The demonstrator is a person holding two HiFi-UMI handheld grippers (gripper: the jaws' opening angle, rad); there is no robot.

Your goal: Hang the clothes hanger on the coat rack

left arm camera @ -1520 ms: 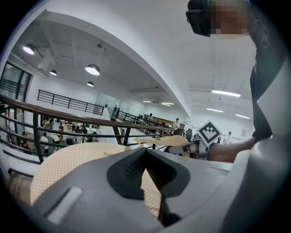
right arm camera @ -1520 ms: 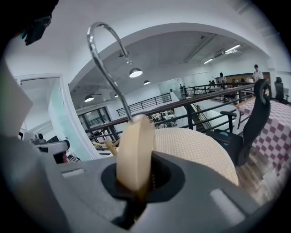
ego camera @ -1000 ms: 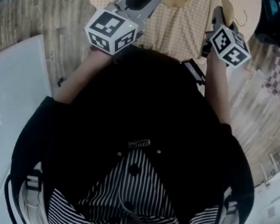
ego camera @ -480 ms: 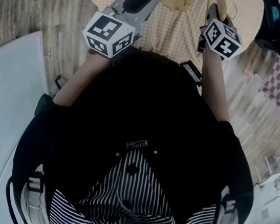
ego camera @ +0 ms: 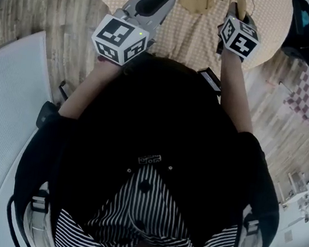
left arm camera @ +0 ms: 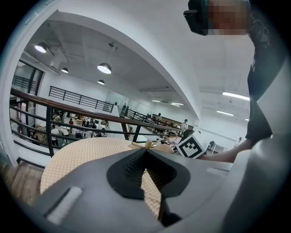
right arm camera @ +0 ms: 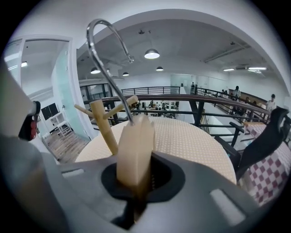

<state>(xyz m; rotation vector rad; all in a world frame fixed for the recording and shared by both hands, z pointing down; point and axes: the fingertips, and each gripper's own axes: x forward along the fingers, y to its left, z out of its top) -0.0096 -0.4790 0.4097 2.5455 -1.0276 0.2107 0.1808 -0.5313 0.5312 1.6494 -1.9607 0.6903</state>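
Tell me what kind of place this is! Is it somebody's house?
Not a house, more likely a big public hall or office, seen from an upper floor: a long railing, hanging ceiling lamps, and many people at tables beyond it.

Between the right gripper's (right arm camera: 136, 182) matt grey plastic jaws, a hanger (right arm camera: 135, 145) of smooth pale wood, its hook (right arm camera: 90, 38) glossy metal; beyond them, a bare wooden rack (right arm camera: 103, 125); dotted woven tablecloth (right arm camera: 191, 141).
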